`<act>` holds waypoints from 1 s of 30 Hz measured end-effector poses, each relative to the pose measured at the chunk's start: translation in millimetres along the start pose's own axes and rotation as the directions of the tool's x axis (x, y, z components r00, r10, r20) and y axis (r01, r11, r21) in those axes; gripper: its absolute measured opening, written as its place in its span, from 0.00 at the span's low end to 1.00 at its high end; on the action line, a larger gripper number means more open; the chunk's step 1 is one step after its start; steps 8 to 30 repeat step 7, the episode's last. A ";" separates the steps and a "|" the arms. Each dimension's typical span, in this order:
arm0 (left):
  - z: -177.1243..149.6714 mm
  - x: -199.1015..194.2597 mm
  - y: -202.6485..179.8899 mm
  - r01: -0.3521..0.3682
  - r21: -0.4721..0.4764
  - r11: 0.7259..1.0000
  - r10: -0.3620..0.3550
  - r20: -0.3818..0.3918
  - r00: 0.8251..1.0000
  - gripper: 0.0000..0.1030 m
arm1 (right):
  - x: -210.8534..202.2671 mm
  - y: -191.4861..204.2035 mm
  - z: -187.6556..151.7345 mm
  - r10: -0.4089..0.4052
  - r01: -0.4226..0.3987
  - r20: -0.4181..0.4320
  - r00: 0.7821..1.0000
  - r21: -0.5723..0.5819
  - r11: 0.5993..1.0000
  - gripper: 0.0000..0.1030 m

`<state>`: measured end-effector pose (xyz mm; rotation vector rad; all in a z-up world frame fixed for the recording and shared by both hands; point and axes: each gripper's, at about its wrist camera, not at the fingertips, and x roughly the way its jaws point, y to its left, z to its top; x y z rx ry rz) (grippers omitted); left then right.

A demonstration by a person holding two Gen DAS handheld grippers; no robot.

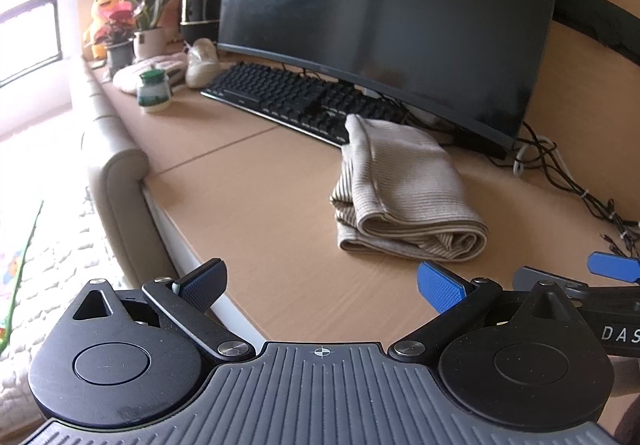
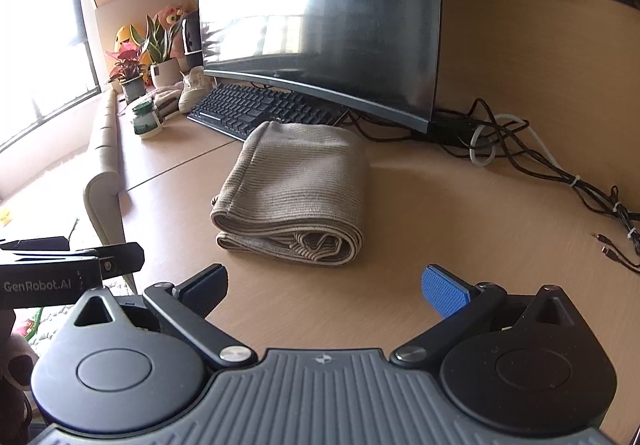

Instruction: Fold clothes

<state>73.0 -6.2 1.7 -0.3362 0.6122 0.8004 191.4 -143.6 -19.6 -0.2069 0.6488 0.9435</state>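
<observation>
A beige ribbed garment lies folded in a thick bundle on the wooden desk, in front of the keyboard. It also shows in the right wrist view, its layered edge facing me. My left gripper is open and empty, held above the desk a short way in front of the garment and to its left. My right gripper is open and empty, also short of the garment. The right gripper's blue tip shows at the right edge of the left view; the left gripper's body shows at the left of the right view.
A curved monitor and black keyboard stand behind the garment. Tangled cables lie at the right. A green-lidded jar, potted plants, a shoe and plush toys crowd the far left. A padded bench runs along the desk's left edge.
</observation>
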 end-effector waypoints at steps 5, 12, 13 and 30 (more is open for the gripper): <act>-0.7 0.9 -3.4 0.020 0.017 1.000 -0.020 -0.006 1.000 1.00 | 0.0 -1.4 5.7 0.000 0.000 0.010 1.000 0.017 1.000 1.00; -0.4 1.1 -2.6 0.032 0.017 0.999 -0.032 -0.006 0.999 1.00 | -0.4 -3.2 7.9 0.000 -0.001 0.015 1.000 0.030 1.000 1.00; -0.4 1.1 -2.6 0.032 0.017 0.999 -0.032 -0.006 0.999 1.00 | -0.4 -3.2 7.9 0.000 -0.001 0.015 1.000 0.030 1.000 1.00; -0.4 1.1 -2.6 0.032 0.017 0.999 -0.032 -0.006 0.999 1.00 | -0.4 -3.2 7.9 0.000 -0.001 0.015 1.000 0.030 1.000 1.00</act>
